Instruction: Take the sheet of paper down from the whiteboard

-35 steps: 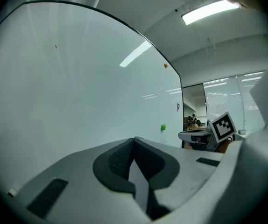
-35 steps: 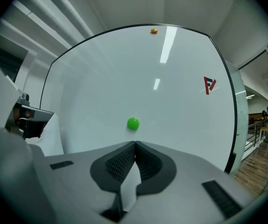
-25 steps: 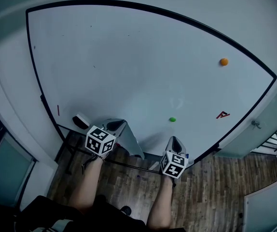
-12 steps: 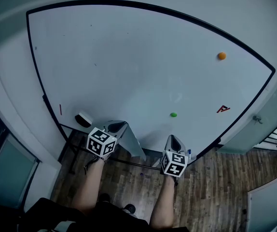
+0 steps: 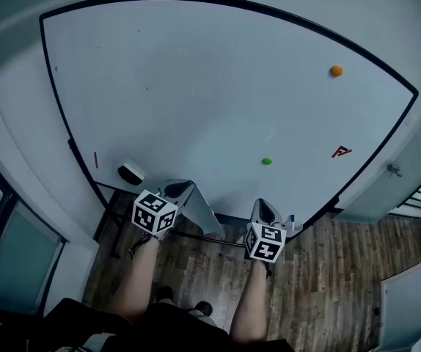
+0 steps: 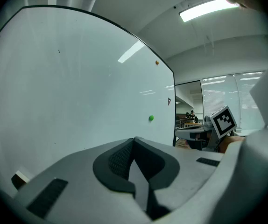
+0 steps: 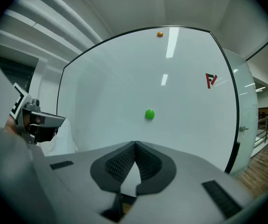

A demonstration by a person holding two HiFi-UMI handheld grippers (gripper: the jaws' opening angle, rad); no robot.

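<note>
The white sheet of paper hangs off the whiteboard, and my left gripper is shut on its upper edge. In the right gripper view the sheet droops under that left gripper. Seen from the left gripper view, the jaws are pressed together with a thin pale strip between the pads. My right gripper is shut on nothing, just below a green magnet. Its closed tips point at the board under that magnet.
An orange magnet and a red logo sit on the board's right side. A board eraser rests on the tray at lower left beside a red mark. A blue marker lies near the right gripper. Wooden floor lies below.
Both grippers have drawn back a little from the board, the left one still carrying the sheet. The green magnet now sits farther above the right gripper.
</note>
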